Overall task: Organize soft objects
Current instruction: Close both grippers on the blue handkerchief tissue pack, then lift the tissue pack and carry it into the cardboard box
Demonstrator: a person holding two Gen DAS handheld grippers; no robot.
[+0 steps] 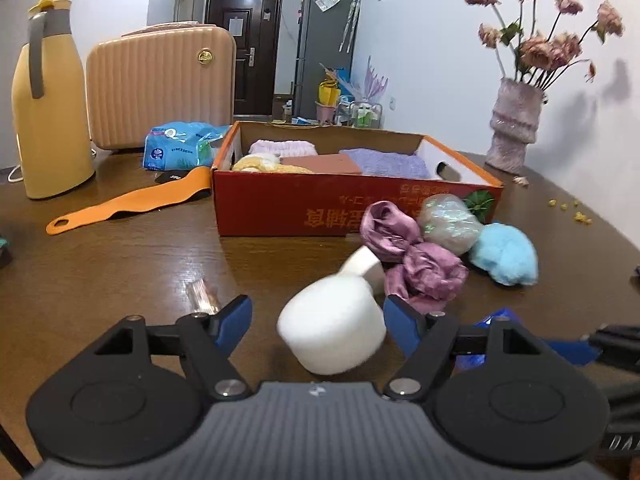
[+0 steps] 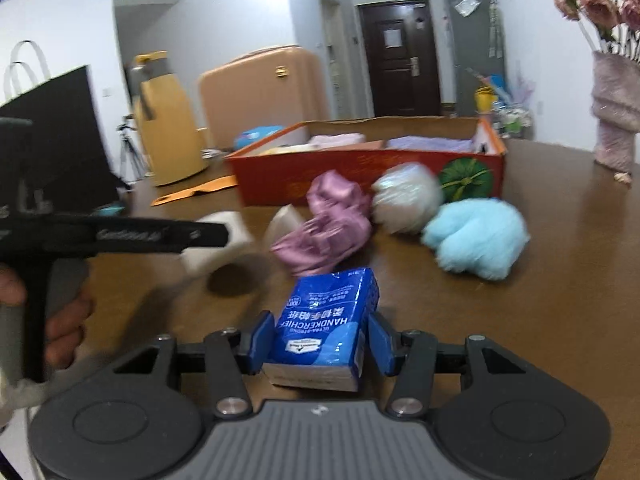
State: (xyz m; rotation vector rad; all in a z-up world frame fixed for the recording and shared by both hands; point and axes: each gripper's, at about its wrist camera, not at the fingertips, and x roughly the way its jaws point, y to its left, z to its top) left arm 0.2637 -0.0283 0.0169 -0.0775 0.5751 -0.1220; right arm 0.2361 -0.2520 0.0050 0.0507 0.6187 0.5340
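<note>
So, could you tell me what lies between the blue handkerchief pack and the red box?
The purple satin cloth, shown in the right wrist view.

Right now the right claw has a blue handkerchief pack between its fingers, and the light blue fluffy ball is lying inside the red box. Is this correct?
Not quite. The light blue fluffy ball lies on the table in front of the red box, not inside it. The right wrist view shows this. The handkerchief pack is indeed between the right claw's fingers.
</note>
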